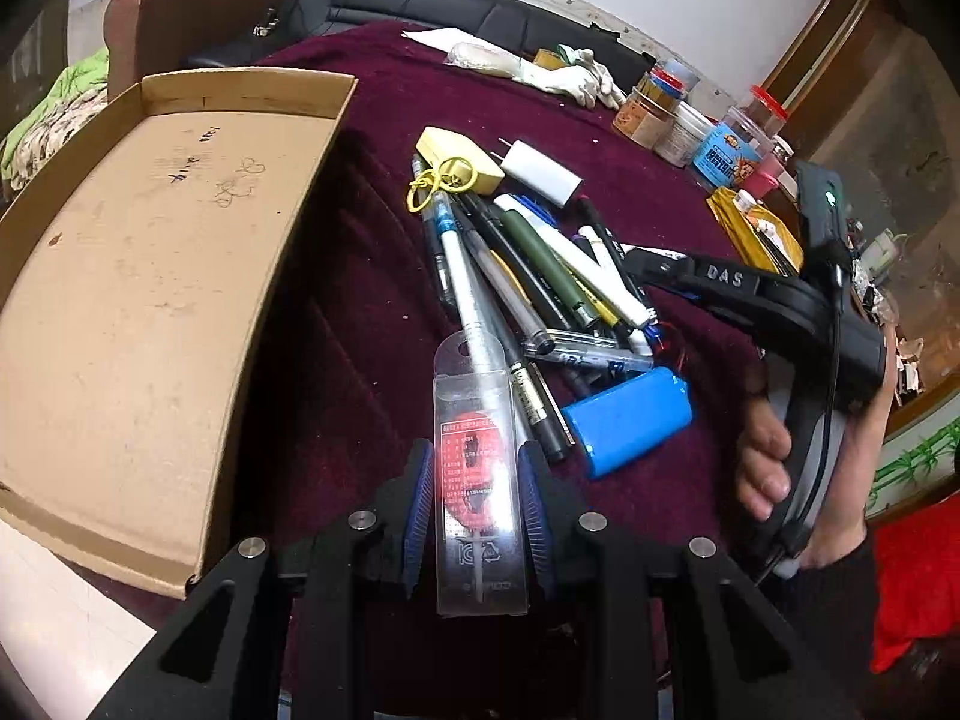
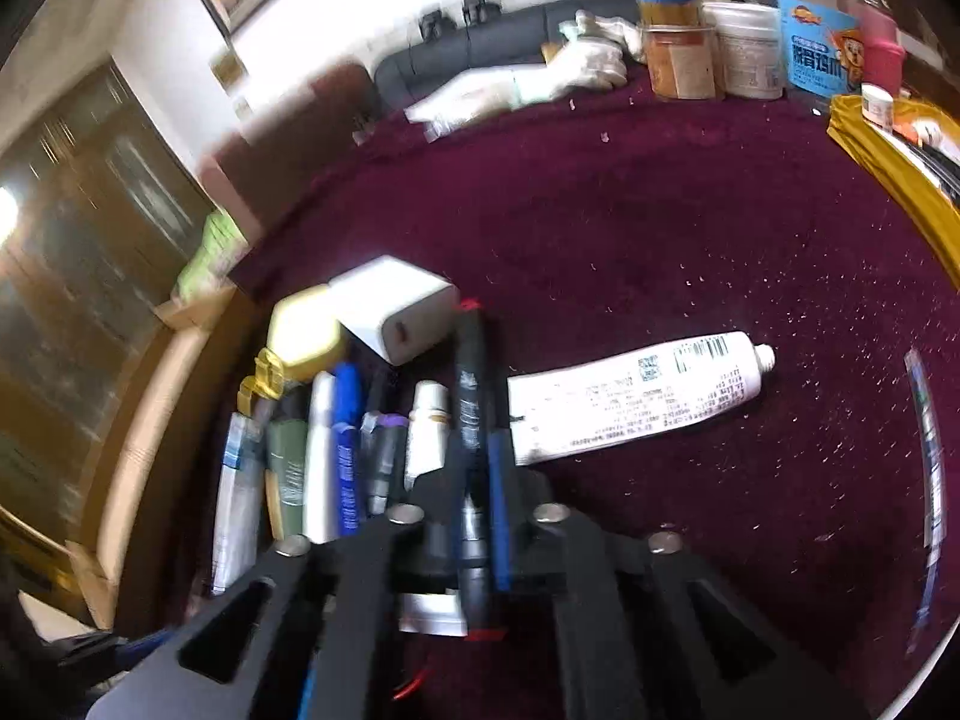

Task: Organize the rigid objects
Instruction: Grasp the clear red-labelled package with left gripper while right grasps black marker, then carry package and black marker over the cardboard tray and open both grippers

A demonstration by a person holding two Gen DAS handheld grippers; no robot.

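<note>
Pens and markers [image 1: 540, 276] lie heaped at centre frame in the left wrist view, on a maroon tablecloth [image 1: 372, 312], with a yellow padlock [image 1: 459, 159] and white charger plug [image 1: 543, 174] at the heap's upper end and a blue battery pack [image 1: 627, 420] at its lower right. Left gripper [image 1: 480, 498] pinches a clear blister pack [image 1: 480, 498] with a red insert, both blue pads flat on its sides. An open cardboard tray [image 1: 138, 312], nothing in it, fills the left of that frame, just beside the heap. Right gripper [image 2: 474, 516] has a black marker [image 2: 471, 420] lying lengthwise between its fingers; whether the pads still press it I cannot tell. A white tube [image 2: 636, 396] lies just right of the marker. Judgement: current step is carrying the blister pack to the tray. Carry it clear over the tray wall, lower it flat onto the floor, release only once it rests there, and keep its projecting end off the heap.
</note>
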